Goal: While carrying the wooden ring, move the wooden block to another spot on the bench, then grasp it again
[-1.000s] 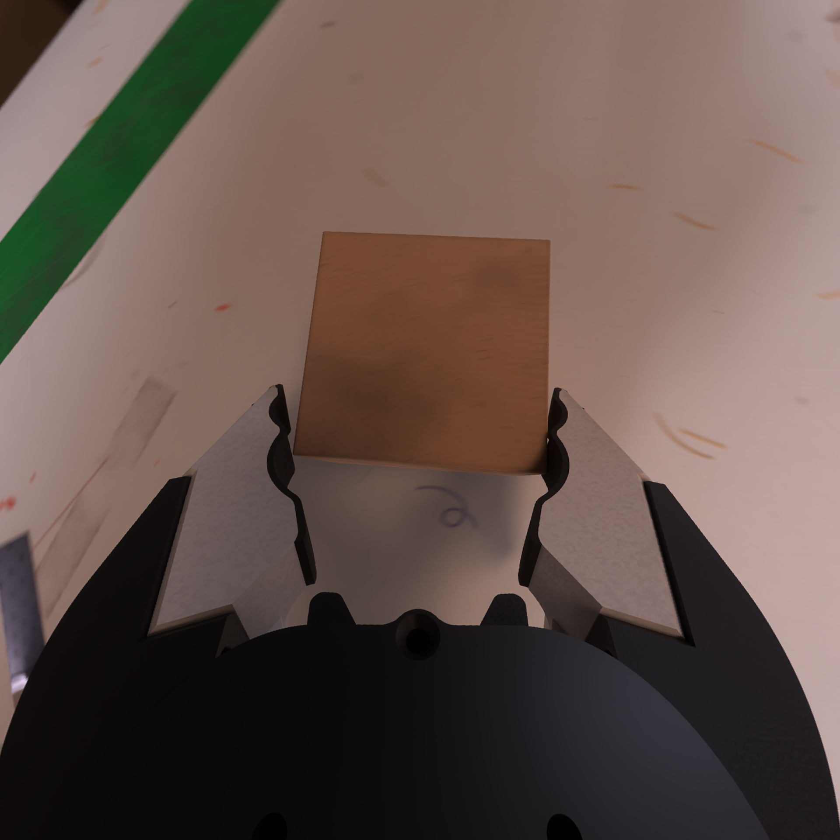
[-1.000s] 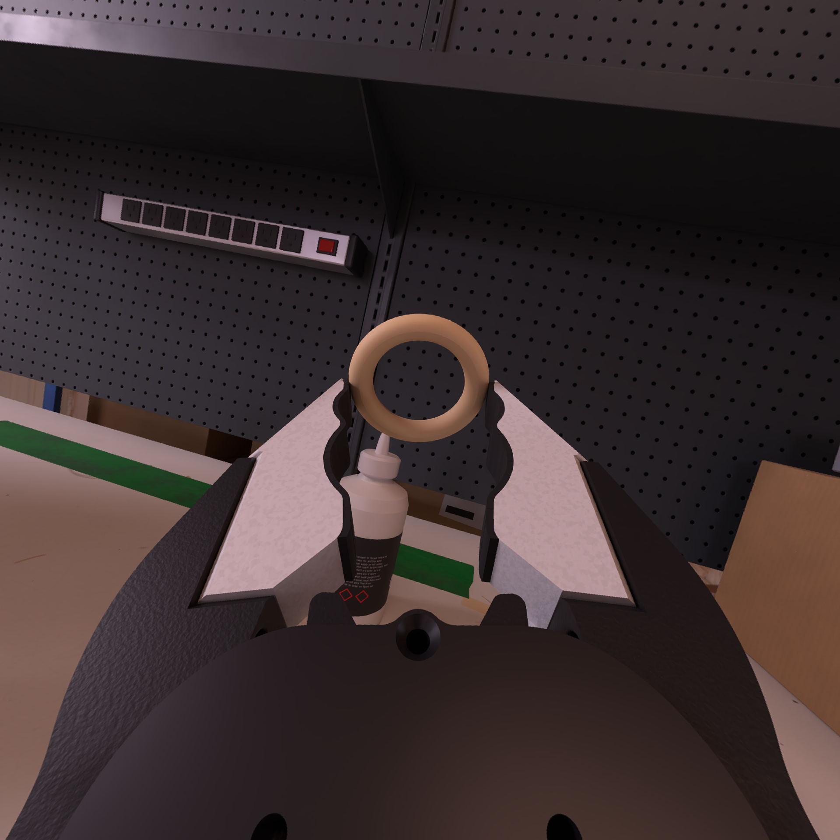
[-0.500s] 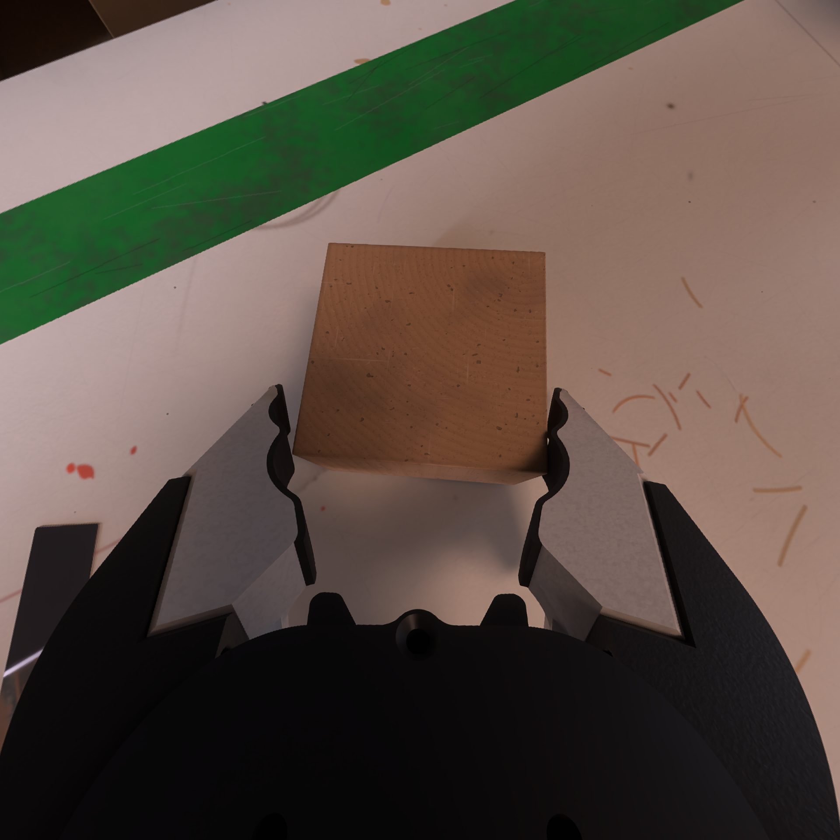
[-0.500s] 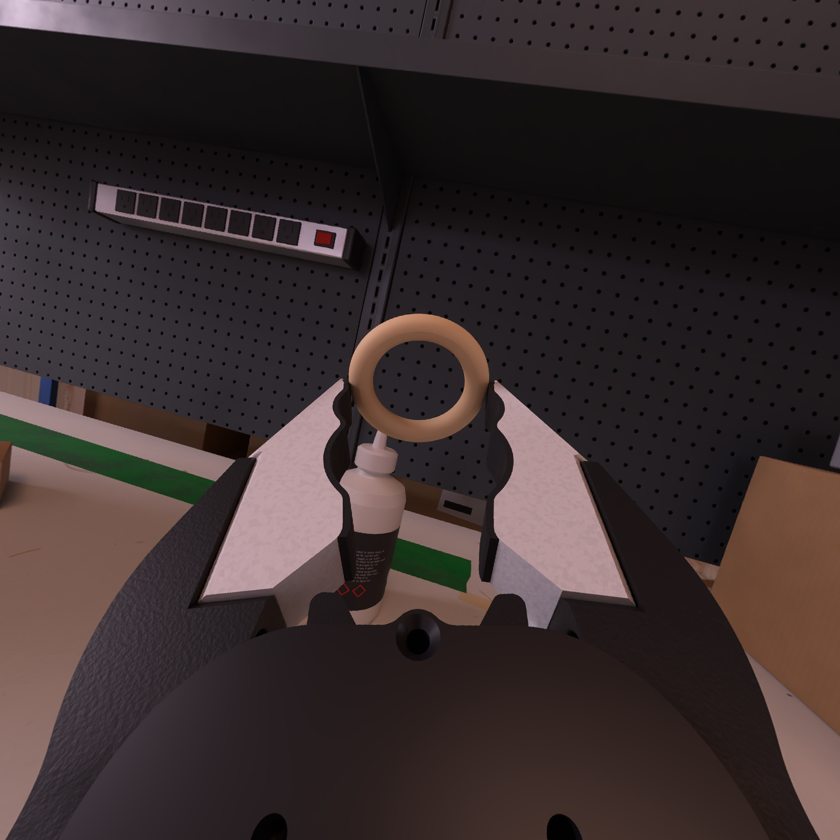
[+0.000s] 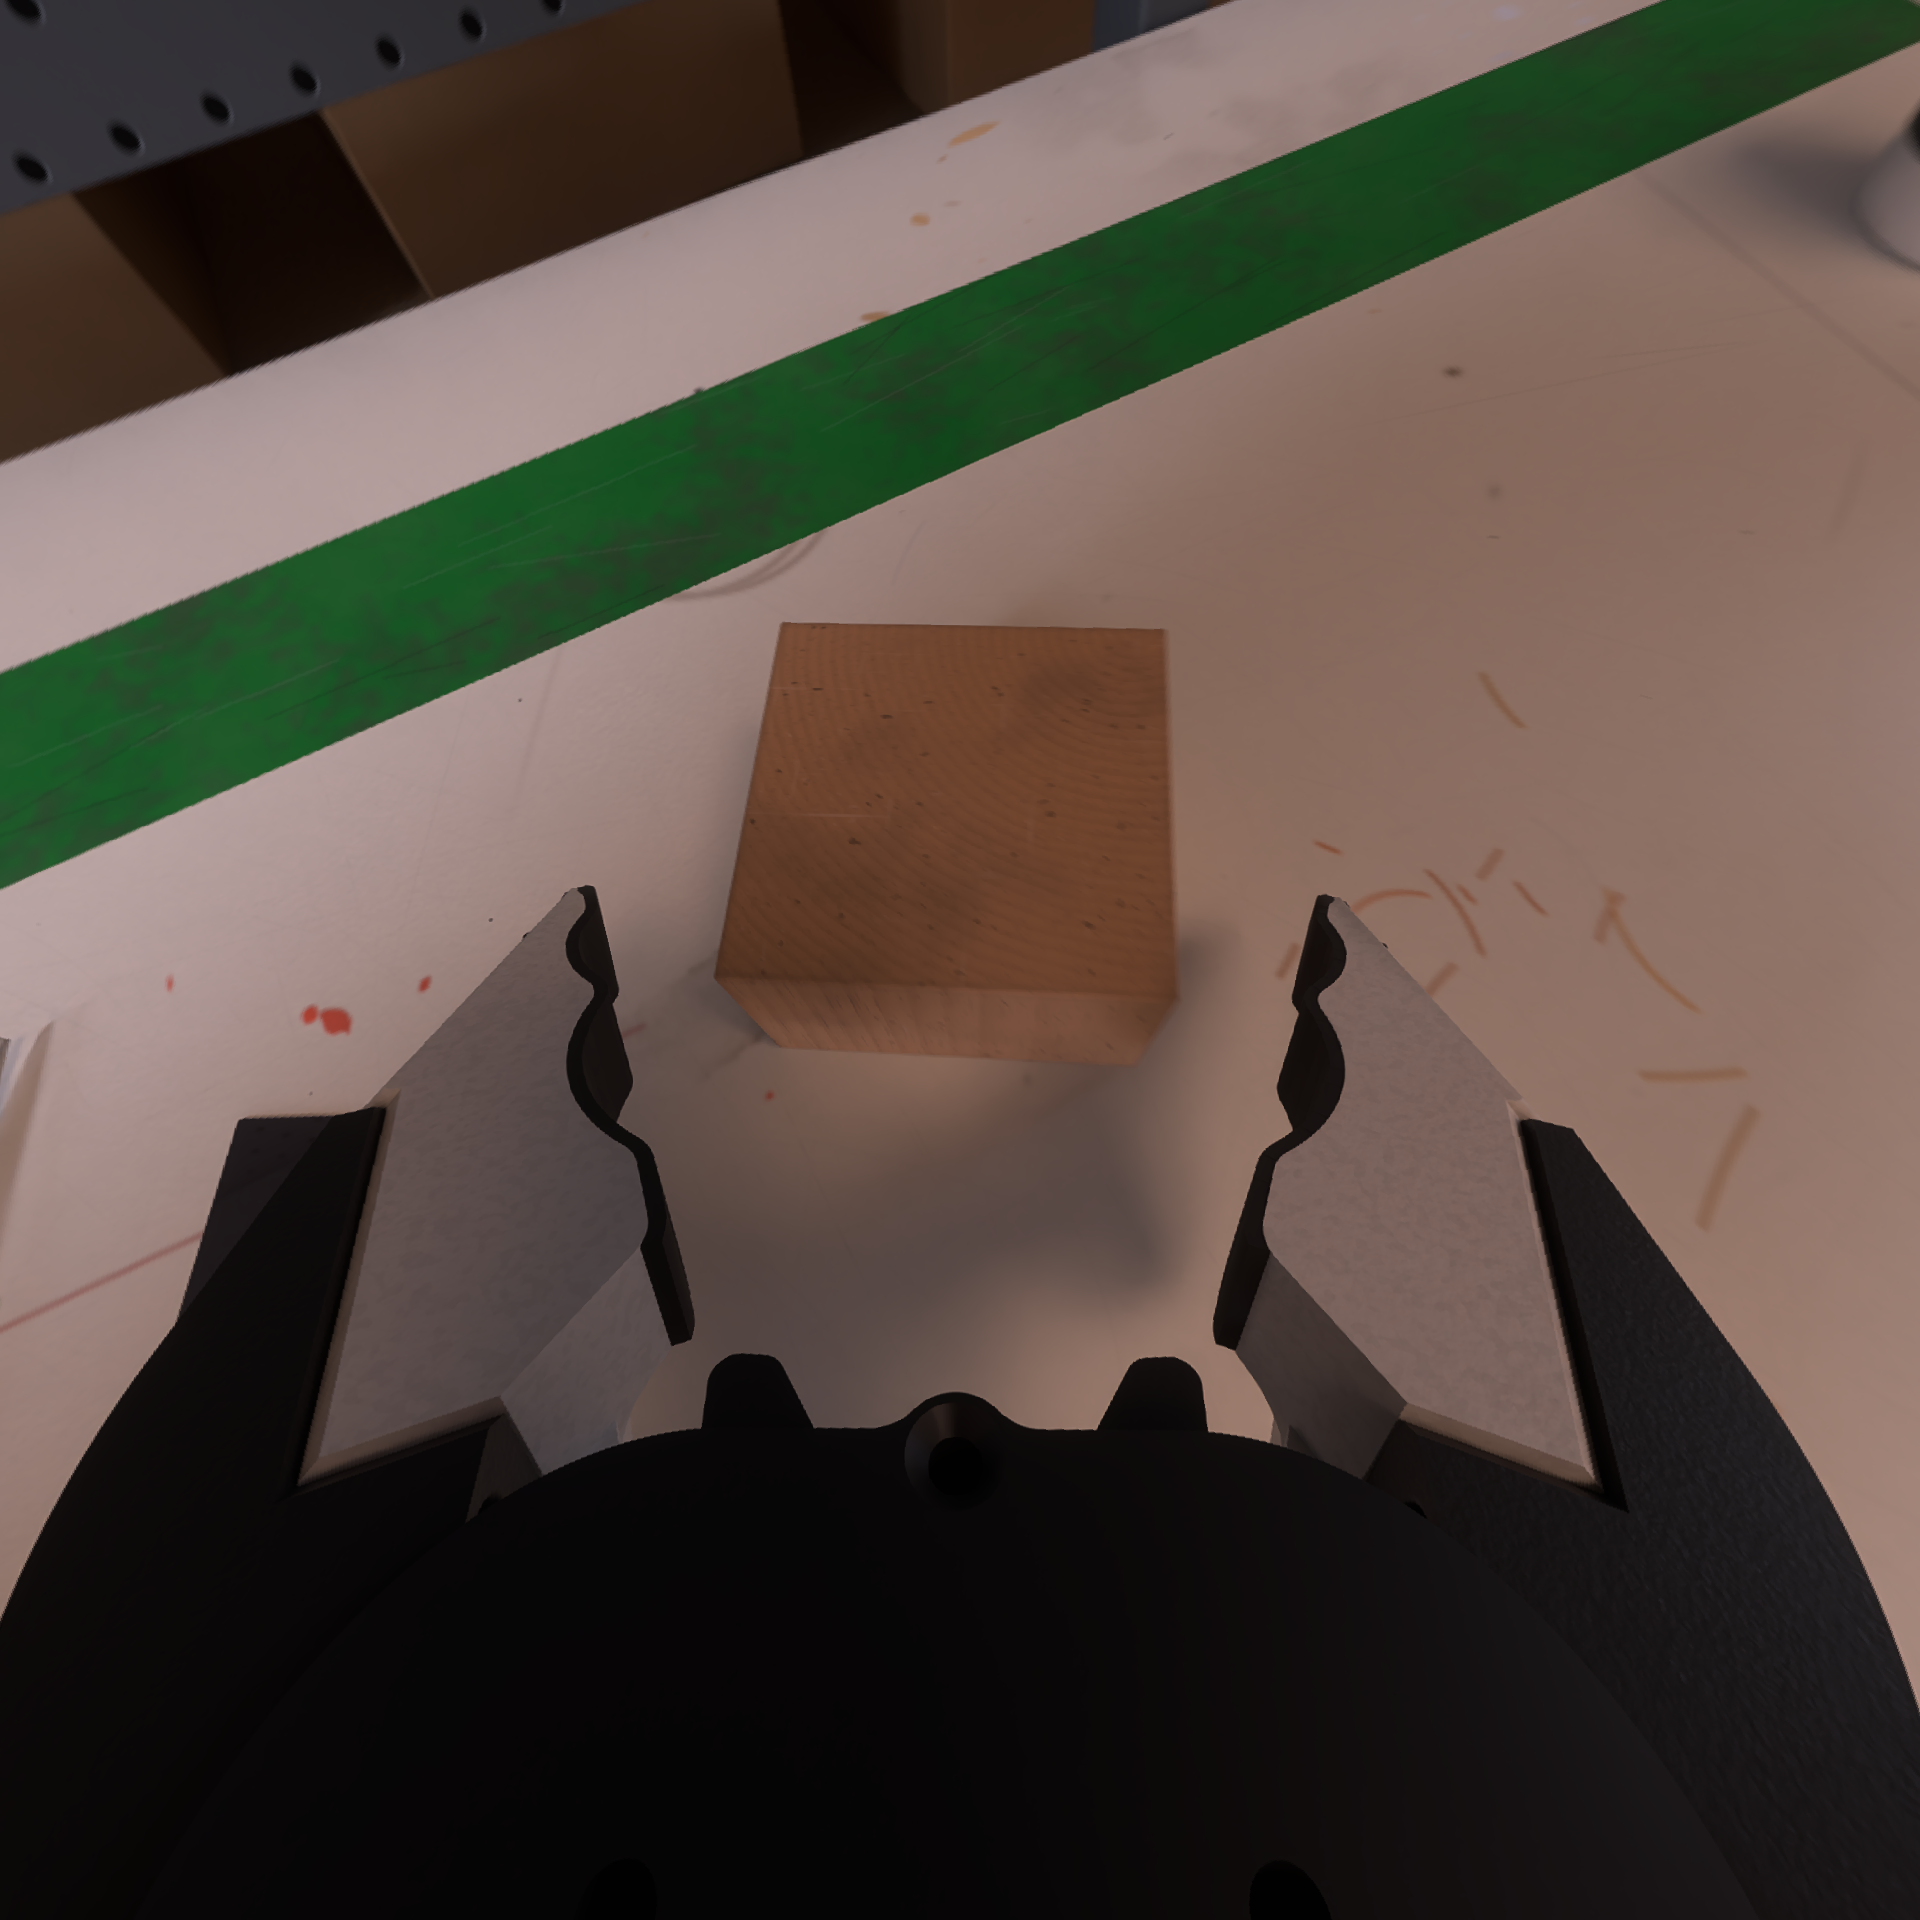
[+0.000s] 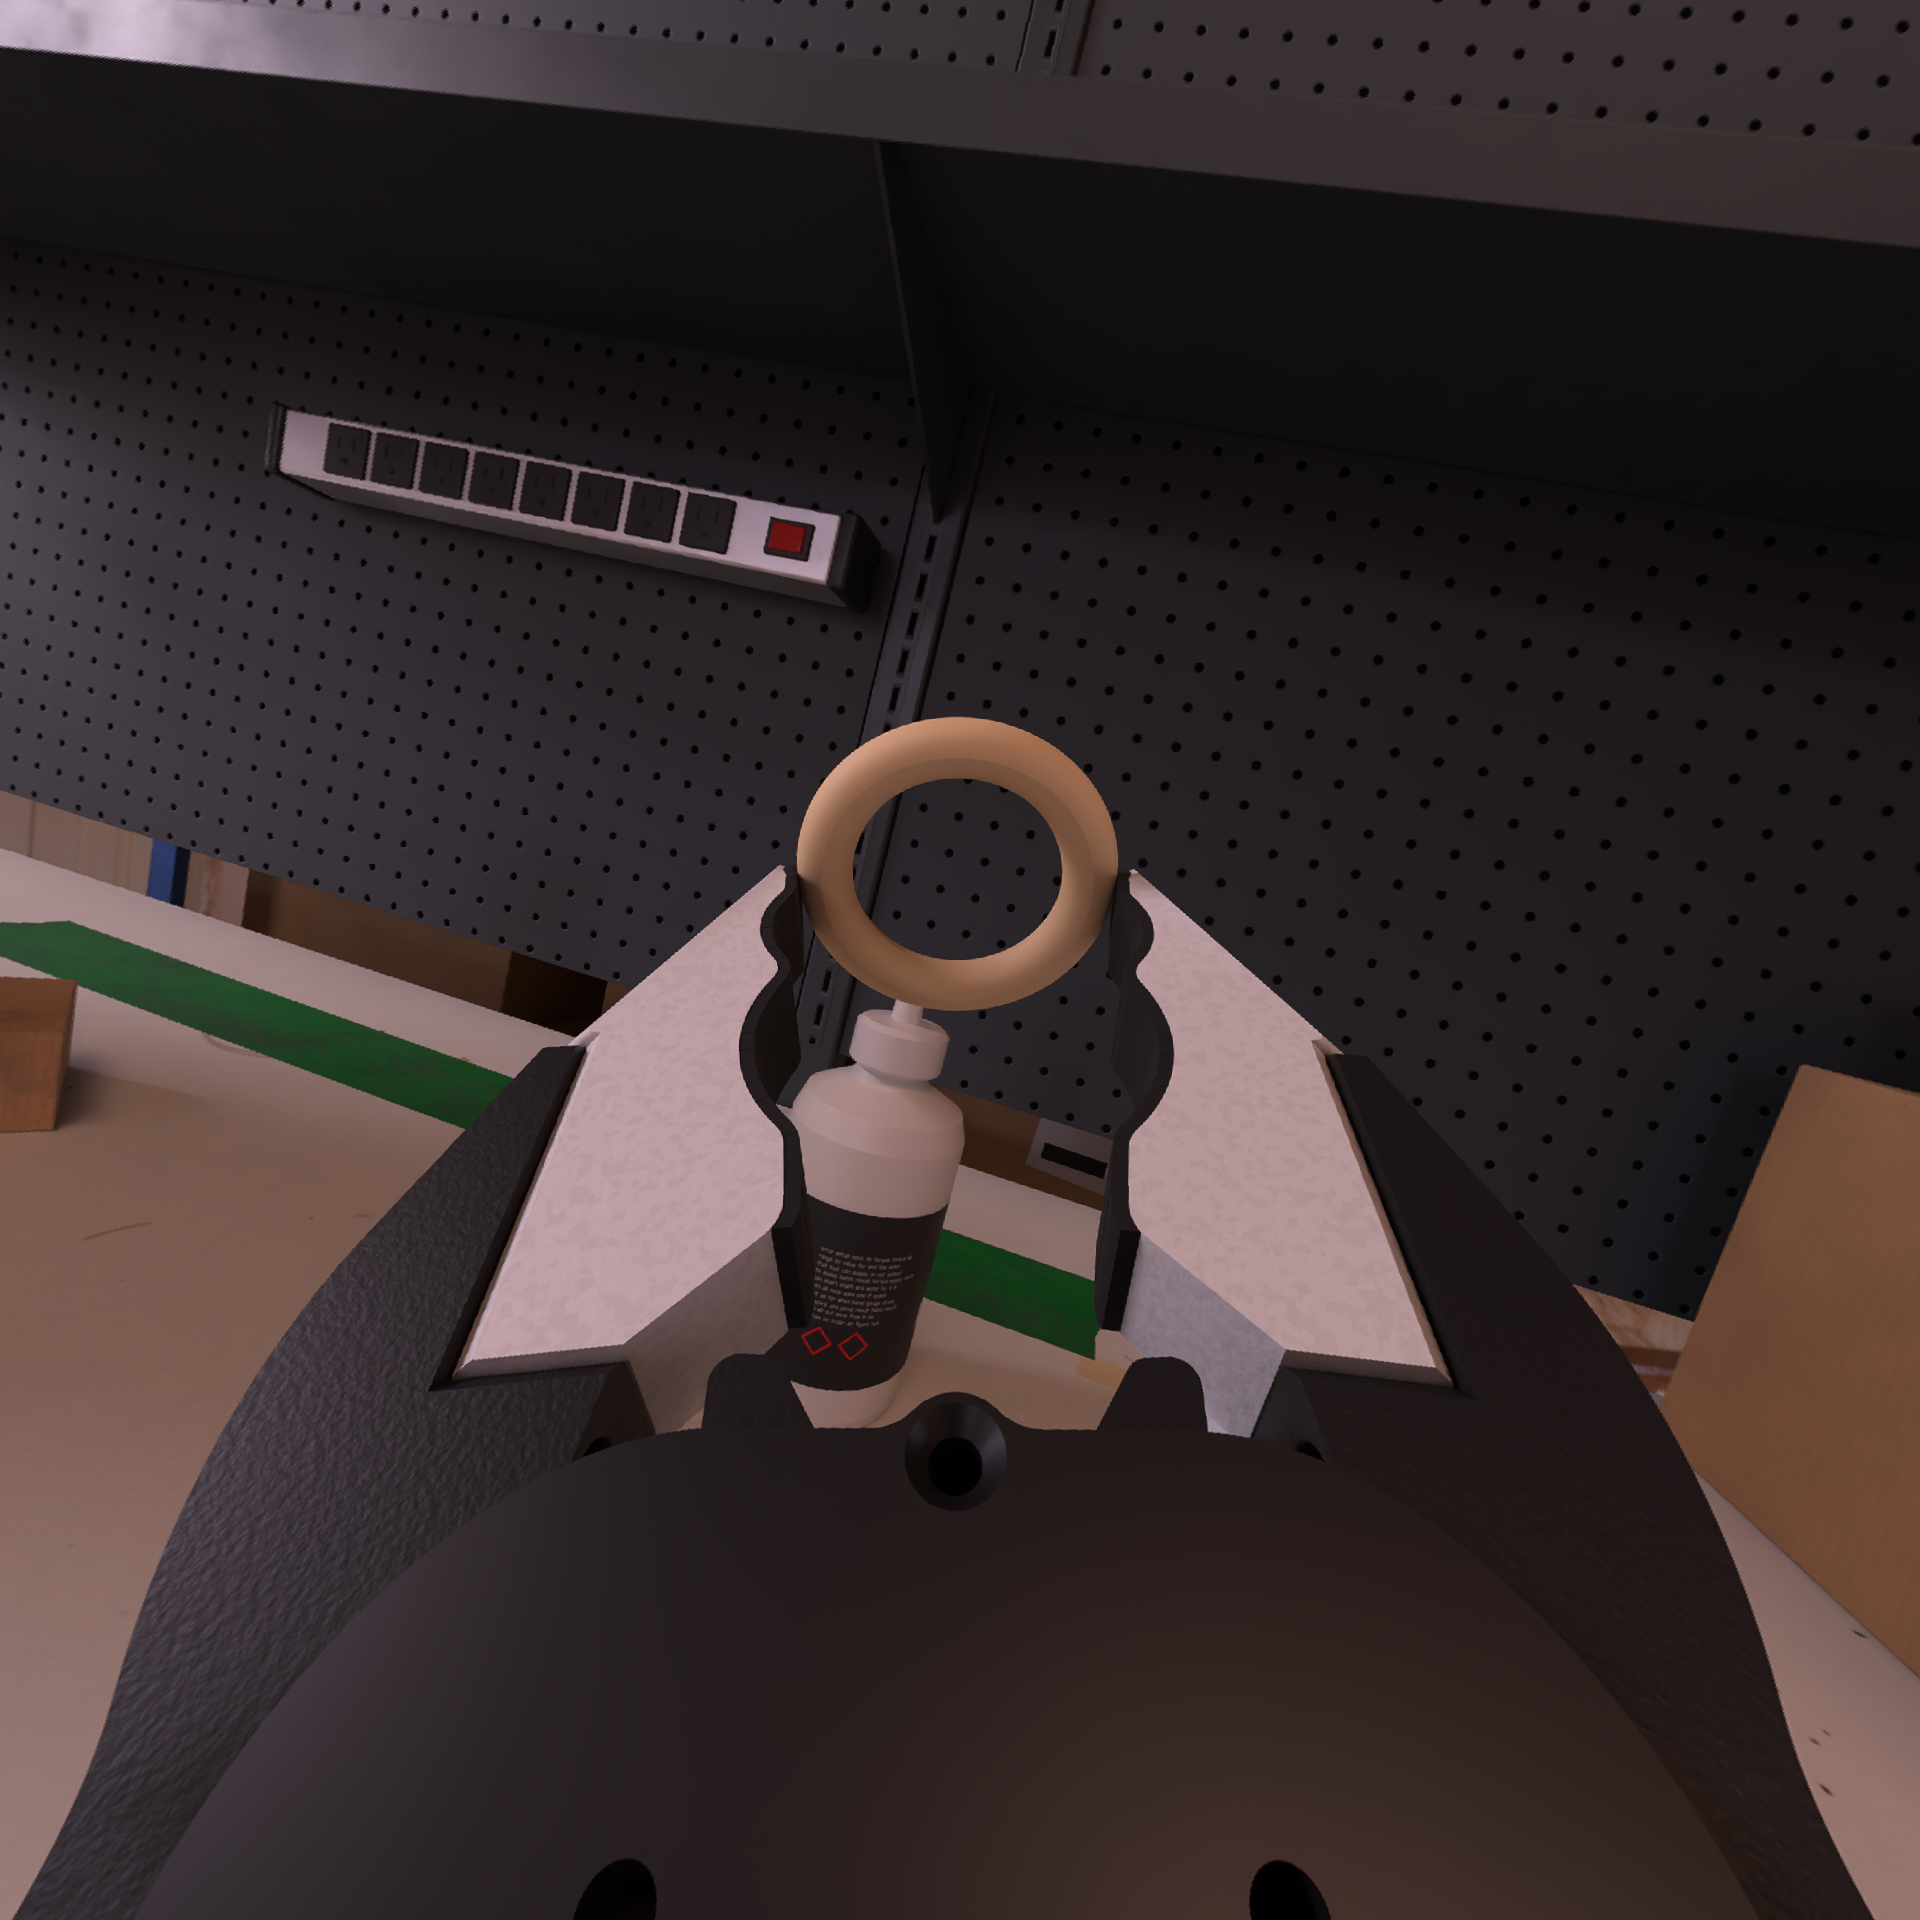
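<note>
Left tool (image 5: 956,914) stands with its jaws spread wide and grips nothing; both fingertips lie clear of the wooden block (image 5: 951,821), which rests flat on the desk (image 5: 1455,623) just short of the green stripe (image 5: 727,488). Judged from this layout, the block has been set down at its new spot and the tool is spaced to allow a fresh approach for the second grasp.

Right tool (image 6: 956,894) is closed on the wooden ring (image 6: 956,862), pinching it at the fingertips with the ring upright and held well above the desk, so that carrying goes on undisturbed. A glue bottle (image 6: 873,1195) stands on the desk beyond it, apart from the ring.

Compared with half a second earlier, the left tool's fingers no longer press the block's sides: they have opened and drawn back slightly. The right tool's hold is unchanged.
</note>
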Tool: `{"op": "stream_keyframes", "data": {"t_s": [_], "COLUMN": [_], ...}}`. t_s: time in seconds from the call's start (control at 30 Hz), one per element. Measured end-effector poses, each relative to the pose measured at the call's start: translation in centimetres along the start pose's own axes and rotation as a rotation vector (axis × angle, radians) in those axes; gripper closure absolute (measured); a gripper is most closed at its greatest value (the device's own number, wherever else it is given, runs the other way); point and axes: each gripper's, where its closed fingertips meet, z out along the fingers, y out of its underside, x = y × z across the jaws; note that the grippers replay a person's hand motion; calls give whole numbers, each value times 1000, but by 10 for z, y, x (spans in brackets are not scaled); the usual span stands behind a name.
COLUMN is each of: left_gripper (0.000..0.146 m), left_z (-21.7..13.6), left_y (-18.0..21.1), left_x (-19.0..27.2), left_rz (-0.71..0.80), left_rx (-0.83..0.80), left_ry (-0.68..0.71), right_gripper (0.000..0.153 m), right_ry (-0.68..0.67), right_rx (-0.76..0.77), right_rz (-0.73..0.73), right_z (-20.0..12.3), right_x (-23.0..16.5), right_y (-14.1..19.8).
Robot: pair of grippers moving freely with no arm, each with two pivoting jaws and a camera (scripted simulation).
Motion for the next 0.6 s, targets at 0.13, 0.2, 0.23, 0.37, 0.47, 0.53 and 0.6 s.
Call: {"op": "stream_keyframes", "data": {"t_s": [0.13,0.2,0.23,0.37,0.47,0.53,0.6], "left_gripper": [18,18,19,26,16,10,13], "left_z": [-15,-13,-10,1,12,19,22], "left_y": [11,18,19,17,13,15,16], "left_x": [10,6,6,8,2,0,-1], "left_rz": [83,136,164,194,99,39,8], "left_rx": [-48,-80,-80,-62,-72,-82,-93], "left_ry": [37,-1,-13,-12,-3,14,29], "right_gripper": [93,93,93,93,93,93,93], "right_ry": [-22,-33,-39,-55,-76,-87,-93], "right_rx": [-4,-6,-8,-12,-22,-31,-44], "right_rz": [-2,-9,-14,-24,-26,-40,-51], "right_z": [1,2,2,1,1,1,1], "right_x": [-6,-10,-11,-17,-24,-28,-30], "right_y": [1,1,2,1,2,4,7]}}
